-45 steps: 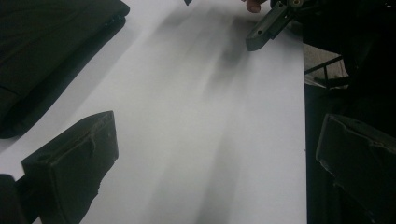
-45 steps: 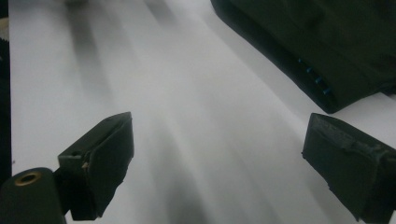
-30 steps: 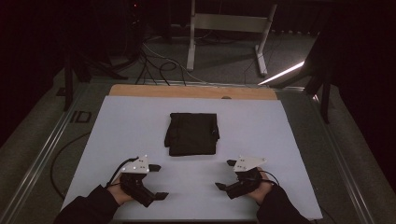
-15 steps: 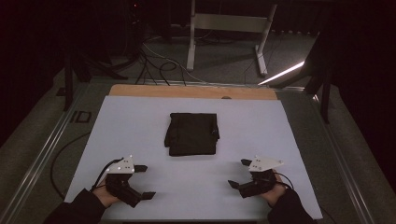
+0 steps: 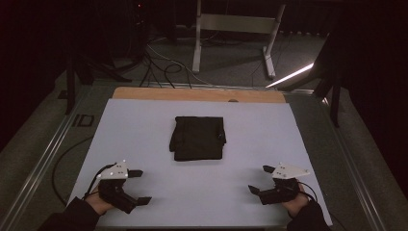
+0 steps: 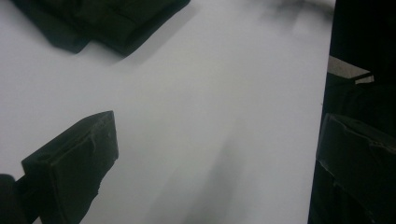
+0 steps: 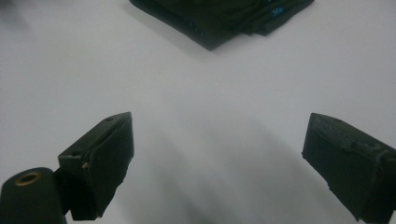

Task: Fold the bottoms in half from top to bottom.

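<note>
Both tongs have drawn back toward the person's edge of the counter and spread farther apart since a second ago, while the folded black cloth (image 5: 197, 138) has stayed where it was. It lies flat near the middle of the white sheet (image 5: 250, 130) that covers the counter, a little toward the far side.

In the high view the left tongs (image 5: 139, 186) sit near the sheet's near left corner and the right tongs (image 5: 260, 180) near its near right corner, each well apart from the cloth. Both are released: their jaws stand wide, with nothing between them but bare sheet. In the left gripper view the cloth (image 6: 100, 21) shows at the upper left, beyond the spread jaws; in the right gripper view a corner of it (image 7: 219, 18) shows at the top, with small blue marks along its folded edge.

Nothing lies on the sheet between either tongs and the cloth. A strip of bare wooden counter (image 5: 192, 94) shows past the sheet's far edge. Beyond that, on the dark floor, stand a pale metal frame (image 5: 235, 29) and a tangle of cables (image 5: 159, 67). Metal rails (image 5: 38, 168) run along the counter's sides.
</note>
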A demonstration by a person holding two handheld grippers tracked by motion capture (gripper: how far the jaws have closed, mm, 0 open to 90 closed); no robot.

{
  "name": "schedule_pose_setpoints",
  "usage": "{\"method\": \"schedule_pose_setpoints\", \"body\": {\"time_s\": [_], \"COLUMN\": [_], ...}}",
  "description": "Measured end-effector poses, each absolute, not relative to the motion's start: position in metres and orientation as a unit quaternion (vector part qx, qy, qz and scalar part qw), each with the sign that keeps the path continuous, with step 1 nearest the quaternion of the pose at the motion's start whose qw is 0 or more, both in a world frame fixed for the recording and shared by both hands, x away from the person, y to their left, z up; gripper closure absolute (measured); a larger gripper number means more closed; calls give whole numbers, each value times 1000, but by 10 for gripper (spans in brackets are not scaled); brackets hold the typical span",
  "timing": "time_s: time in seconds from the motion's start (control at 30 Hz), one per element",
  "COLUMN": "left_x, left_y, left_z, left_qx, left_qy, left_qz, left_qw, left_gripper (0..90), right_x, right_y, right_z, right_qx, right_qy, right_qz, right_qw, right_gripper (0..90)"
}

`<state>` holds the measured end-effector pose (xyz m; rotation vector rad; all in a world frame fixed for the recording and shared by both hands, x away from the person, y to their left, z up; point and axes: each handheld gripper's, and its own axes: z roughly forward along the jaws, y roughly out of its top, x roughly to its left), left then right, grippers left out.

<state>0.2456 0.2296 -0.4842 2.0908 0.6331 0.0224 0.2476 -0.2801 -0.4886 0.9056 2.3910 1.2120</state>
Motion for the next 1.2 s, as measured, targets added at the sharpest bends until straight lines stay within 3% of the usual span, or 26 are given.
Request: {"method": "schedule_pose_setpoints", "body": {"time_s": [0.4, 1.2], "left_x": [246, 244], "left_y": [256, 246], "left_z": [-488, -487], "left_qx": [834, 836], "left_qy": [298, 284], "left_qz": [22, 23], "left_qw": [464, 469], "left_gripper": [0, 0], "right_x": [243, 252], "right_y": [-297, -284], "right_z": [-493, -497], "right_qx": [345, 331], "right_qy": [823, 832], "right_qz": [421, 415], "right_qw": [161, 161], "right_gripper": [95, 97]}}
